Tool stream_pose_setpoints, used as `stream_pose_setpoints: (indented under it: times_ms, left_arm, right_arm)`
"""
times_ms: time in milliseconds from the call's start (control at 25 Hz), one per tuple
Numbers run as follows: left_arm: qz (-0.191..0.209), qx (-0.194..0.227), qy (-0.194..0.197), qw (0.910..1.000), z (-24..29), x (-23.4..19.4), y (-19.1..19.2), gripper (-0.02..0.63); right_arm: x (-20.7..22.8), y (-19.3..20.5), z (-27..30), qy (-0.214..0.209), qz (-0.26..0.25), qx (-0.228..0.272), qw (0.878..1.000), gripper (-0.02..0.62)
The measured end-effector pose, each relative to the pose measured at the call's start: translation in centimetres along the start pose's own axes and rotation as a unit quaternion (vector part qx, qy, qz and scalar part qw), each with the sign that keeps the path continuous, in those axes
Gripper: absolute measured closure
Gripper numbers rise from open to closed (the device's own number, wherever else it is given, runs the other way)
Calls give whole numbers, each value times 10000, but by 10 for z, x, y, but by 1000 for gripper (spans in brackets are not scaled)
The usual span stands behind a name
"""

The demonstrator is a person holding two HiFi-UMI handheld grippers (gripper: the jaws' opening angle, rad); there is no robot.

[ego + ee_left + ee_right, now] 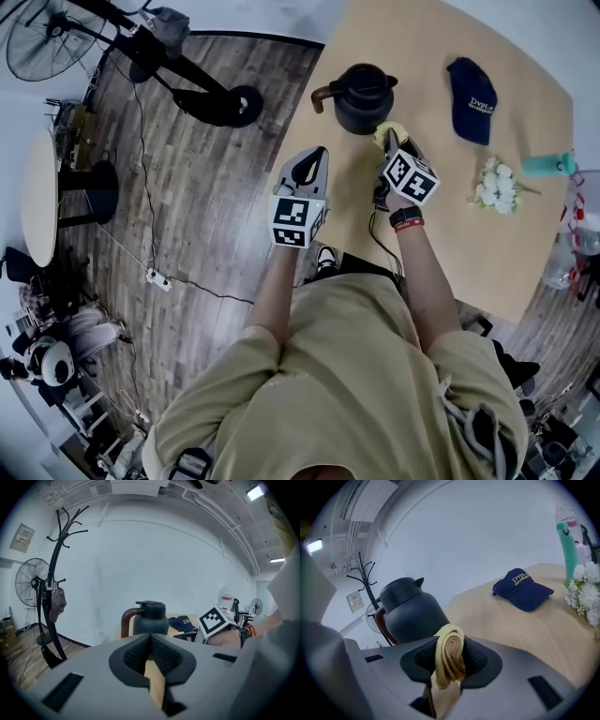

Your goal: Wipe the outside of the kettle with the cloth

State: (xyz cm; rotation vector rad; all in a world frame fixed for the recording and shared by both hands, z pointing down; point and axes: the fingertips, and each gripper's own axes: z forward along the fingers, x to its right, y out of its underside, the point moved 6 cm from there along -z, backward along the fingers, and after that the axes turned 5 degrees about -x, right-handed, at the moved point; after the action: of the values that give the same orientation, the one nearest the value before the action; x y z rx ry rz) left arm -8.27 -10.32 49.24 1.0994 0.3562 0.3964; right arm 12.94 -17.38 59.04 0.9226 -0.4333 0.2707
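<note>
— While you've got both of them up over the table, what's in your right one?

— My right gripper is clamped on the cloth. It's a yellow rolled wad pinched between the two pads, with its top poking up above them and a loose end hanging below.

— And the kettle?

— The kettle stands upright on the table, close to the far left corner. It's dark, the lid is on, and its brown handle sticks out to my left. My right gripper sits just beside it on the near right side, so the cloth is right up against the kettle's lower wall. I can't tell whether they actually touch.

— Your left one?

— My left gripper has its jaws together with nothing between them. I'm holding it near the table's left edge, apart from the kettle and pointing toward it.

— Anything else around?

— A navy cap lies to the right of the kettle. Nearer my right side there's a bunch of white flowers, and a teal bottle just past them. Off the table, a black coat stand and a fan stand by the wall.
</note>
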Motion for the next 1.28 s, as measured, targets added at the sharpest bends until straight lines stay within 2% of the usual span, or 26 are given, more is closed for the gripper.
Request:
stream_pose_setpoints:
  times_ms: [320,600,800,1000,1280]
  left_arm:
    - [9,-24,-82,10000,-4,-3,1,583]
    - [-7,17,-97,10000,-4,-2,-2,583]
    - [0,40,-88,10000,-2,-2,-4,583]
    - [-40,40,-137,9999,-3,-8,0,583]
    - [-58,64,-169,9998,-7,-8,0,583]
  right_arm:
    - [17,-24,13,373,-172,93,9991,465]
    - [18,-24,10,363,-249,67,9990,463]
    - [18,-12,-3,210,40,57,9998,463]
    - [6,16,-13,-148,444,-126,9988,463]
    - [-31,55,-13,-590,518,-593,9951,463]
